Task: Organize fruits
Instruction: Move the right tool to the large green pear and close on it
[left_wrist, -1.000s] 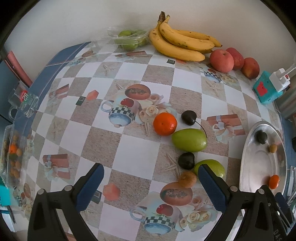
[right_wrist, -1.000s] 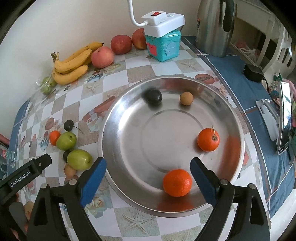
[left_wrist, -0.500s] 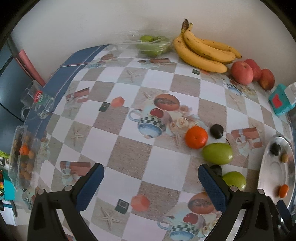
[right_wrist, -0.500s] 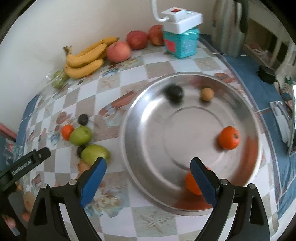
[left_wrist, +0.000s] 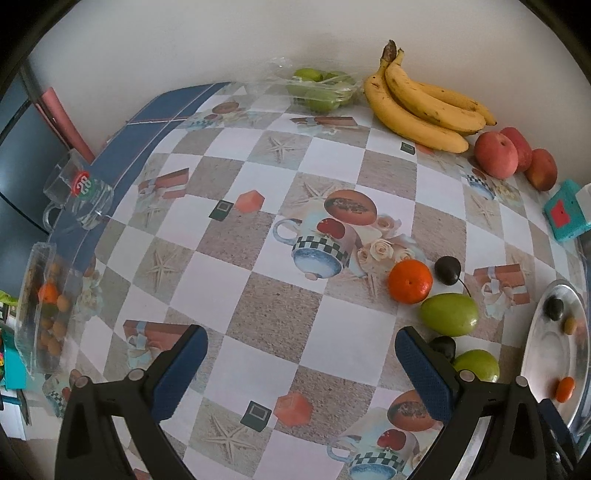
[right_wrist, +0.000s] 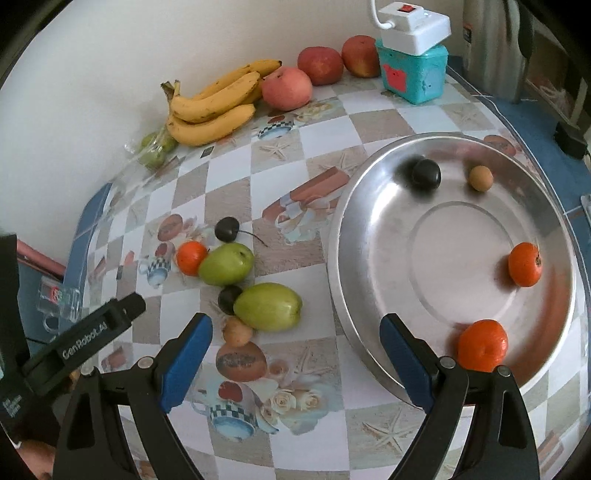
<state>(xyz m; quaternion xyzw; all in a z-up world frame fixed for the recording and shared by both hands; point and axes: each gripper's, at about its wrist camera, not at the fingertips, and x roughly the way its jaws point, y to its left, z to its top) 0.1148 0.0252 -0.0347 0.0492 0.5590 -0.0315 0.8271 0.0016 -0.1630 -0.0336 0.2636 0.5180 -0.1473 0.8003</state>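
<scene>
Both grippers are spread wide and holding nothing, the right gripper (right_wrist: 295, 354) hanging over the gap between the steel tray (right_wrist: 343, 280) and the loose pile, the left gripper (left_wrist: 301, 365) over bare tablecloth beside it. My guess is they're open ready for the next grab, probably the nearest green fruit (right_wrist: 267, 306). Four pieces already sit in the tray, including an orange (right_wrist: 482, 345) by the near rim, while another orange (left_wrist: 410, 281) waits on the cloth.

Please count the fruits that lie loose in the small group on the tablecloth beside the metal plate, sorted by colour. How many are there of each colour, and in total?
Green: 2
Dark: 2
Orange: 1
Brown: 1
Total: 6
</scene>
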